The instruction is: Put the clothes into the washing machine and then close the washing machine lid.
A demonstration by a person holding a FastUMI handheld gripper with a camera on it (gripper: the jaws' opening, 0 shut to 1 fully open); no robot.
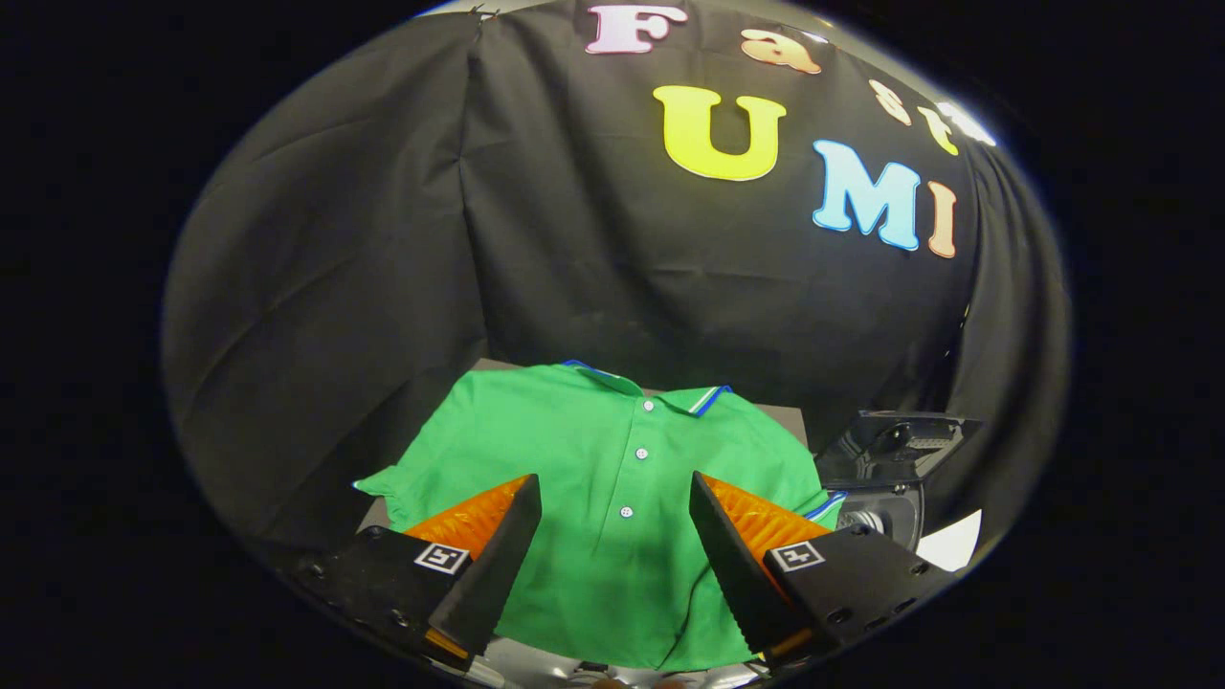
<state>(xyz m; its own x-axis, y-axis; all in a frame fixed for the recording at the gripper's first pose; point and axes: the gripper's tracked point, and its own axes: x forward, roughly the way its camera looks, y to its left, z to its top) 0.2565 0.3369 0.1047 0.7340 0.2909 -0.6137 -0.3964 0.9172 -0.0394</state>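
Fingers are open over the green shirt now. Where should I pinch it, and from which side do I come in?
Probably come straight down from above and pinch the button strip at the chest of the green shirt, which lies flat and spread out, collar away from you. The open gripper already straddles that strip; flat cloth gives no edge to grab, so bunch the middle. The washing machine waits to the right.

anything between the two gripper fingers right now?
Gripper view: the open gripper has the green polo shirt lying flat between its fingers, button placket centred in the gap. Neither finger presses on it.

Shirt (612,478) flat on table (785,416), between spread claw (614,493) fingers; washing machine (885,469) right.
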